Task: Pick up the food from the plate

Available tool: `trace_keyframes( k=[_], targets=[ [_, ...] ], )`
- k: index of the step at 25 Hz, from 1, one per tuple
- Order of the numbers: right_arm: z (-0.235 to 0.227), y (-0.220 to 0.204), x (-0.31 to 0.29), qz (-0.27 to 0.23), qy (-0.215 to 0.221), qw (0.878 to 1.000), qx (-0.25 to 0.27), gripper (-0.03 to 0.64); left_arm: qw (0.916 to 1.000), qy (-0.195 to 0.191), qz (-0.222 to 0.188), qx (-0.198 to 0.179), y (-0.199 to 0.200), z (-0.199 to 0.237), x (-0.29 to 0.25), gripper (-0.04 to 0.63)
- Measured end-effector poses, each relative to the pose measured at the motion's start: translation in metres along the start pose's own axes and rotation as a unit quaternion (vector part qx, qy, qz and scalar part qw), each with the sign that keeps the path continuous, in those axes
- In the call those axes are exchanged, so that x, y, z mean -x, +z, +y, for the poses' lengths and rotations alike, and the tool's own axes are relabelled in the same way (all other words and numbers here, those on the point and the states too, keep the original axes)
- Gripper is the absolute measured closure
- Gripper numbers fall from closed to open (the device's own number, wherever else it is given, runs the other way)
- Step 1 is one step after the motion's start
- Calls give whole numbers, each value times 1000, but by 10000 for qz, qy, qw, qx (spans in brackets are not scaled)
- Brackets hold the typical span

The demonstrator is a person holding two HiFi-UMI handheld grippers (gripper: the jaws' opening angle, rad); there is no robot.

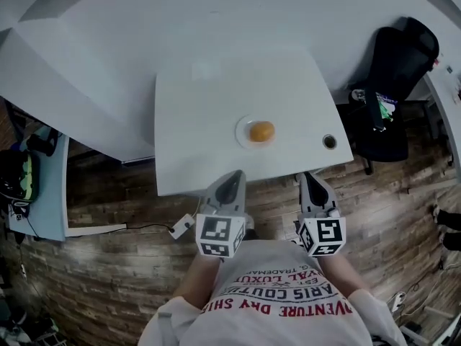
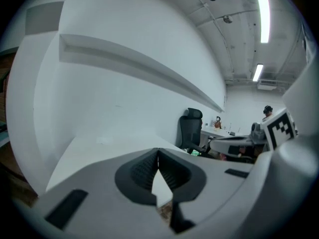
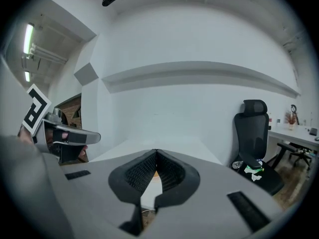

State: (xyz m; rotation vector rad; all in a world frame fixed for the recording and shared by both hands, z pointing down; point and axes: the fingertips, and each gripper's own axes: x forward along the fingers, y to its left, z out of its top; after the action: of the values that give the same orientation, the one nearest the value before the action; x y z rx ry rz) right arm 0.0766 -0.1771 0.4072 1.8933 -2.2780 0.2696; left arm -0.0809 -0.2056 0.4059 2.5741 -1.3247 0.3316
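The food (image 1: 261,131) is seen ahead on the plate (image 1: 240,132), nearer to the left gripper (image 1: 232,177) than the right gripper (image 1: 310,179) (jaws of both pressed together, empty).

The person's white shirt (image 1: 284,305) carries red print, upside down in the head view; legible parts read "ARIS COUTU", "VENTURE DAY SHI" and "TRADEMARK". The left gripper (image 1: 233,175) and right gripper (image 1: 310,176) bear black-and-white square codes, no letters
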Motion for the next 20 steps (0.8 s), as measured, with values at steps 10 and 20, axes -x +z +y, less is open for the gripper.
trace_keyframes(
  k=[10, 20],
  targets=[
    [10, -5, -70, 448, -61, 9990, -25, 606, 9975, -490, 504, 57, -22, 43, -57, 588],
    [-19, -9, -131, 617, 280, 9976, -105, 606, 9950, -502, 855, 64, -25, 47, -115, 588]
  ],
)
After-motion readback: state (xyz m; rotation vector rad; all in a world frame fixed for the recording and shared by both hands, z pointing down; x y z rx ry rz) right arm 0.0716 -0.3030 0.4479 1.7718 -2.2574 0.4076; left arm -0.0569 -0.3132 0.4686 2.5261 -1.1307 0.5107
